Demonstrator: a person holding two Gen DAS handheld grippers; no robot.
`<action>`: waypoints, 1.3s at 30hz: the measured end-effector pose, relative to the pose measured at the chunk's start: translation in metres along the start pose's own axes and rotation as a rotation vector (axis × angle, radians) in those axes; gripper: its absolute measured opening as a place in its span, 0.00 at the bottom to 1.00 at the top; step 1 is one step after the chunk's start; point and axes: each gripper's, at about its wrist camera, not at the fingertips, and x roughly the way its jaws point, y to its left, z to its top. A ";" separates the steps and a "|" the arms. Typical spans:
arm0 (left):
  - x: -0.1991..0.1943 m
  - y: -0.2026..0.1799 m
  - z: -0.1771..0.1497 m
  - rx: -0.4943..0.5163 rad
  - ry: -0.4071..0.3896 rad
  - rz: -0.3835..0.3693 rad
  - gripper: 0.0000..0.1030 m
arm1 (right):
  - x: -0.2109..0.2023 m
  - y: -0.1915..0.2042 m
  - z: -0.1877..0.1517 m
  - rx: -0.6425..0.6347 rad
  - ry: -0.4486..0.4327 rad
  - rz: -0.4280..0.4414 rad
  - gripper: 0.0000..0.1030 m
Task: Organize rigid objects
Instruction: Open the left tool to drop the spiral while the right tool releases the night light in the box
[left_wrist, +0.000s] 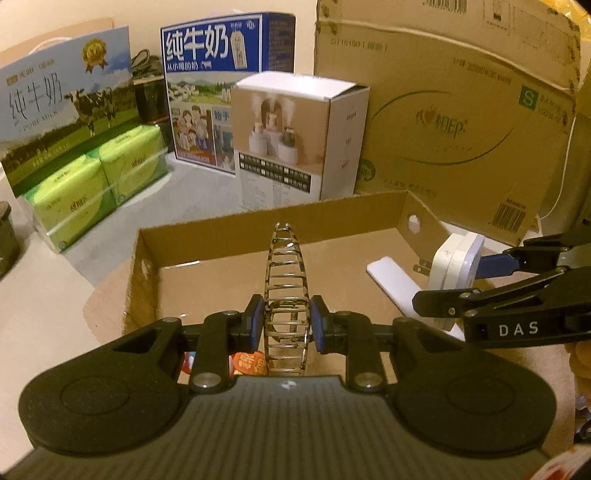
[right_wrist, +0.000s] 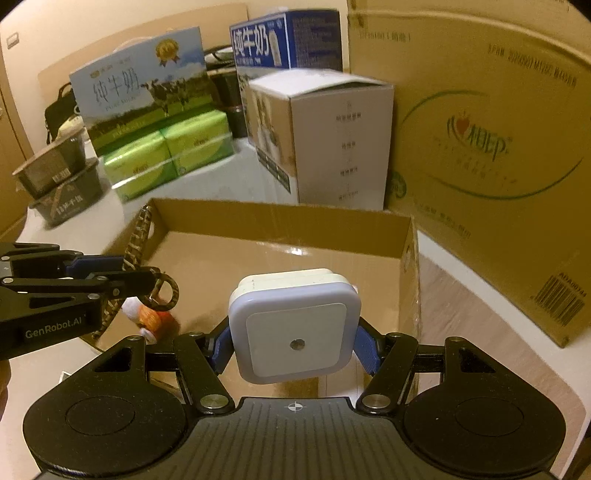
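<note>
Rigid objects are mid-sort: two are in hand over the open cardboard box (left_wrist: 221, 236), at least two already lie inside, so my guess is the job is partway done w/ both drops pending.

Left wrist view: the left gripper (left_wrist: 287, 325) has its jaws clamped tight on a spotted hair claw clip (left_wrist: 286, 280), which points forward above the box floor (not touching it, as far as I can tell). Under the gripper body a small orange-and-white item (left_wrist: 245, 363) shows on the box bottom, partly hidden. To the right, the right gripper (left_wrist: 480, 275) carries a white plug-in night light (left_wrist: 458, 262), prongs toward the box wall. A flat white strip (left_wrist: 391, 277) lies near it on the cardboard; what it is I can't tell. Milk cartons, green tissue packs (left_wrist: 92, 181) and a white product box (left_wrist: 295, 136) stand on the counter (left_wrist: 44, 295) behind, untouched.

Right wrist view: the jaws grip the night light by its sides, about half apart, light face toward the camera and over the box interior. The left gripper w/ the clip sits at left, over the box's left wall; below it a small orange bottle-like thing (right_wrist: 151, 317) rests inside.

Left to do, judging from this: lower and release both pieces, then whatever else is loose out of frame.
</note>
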 end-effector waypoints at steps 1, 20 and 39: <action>0.003 0.000 -0.001 -0.002 0.004 -0.002 0.23 | 0.002 -0.001 -0.001 0.003 0.004 0.000 0.63; -0.013 0.015 -0.011 -0.046 -0.052 0.044 0.35 | 0.009 0.000 -0.004 0.013 0.020 0.008 0.63; -0.024 0.028 -0.026 -0.069 -0.053 0.064 0.35 | 0.015 0.019 0.001 0.004 0.032 0.052 0.63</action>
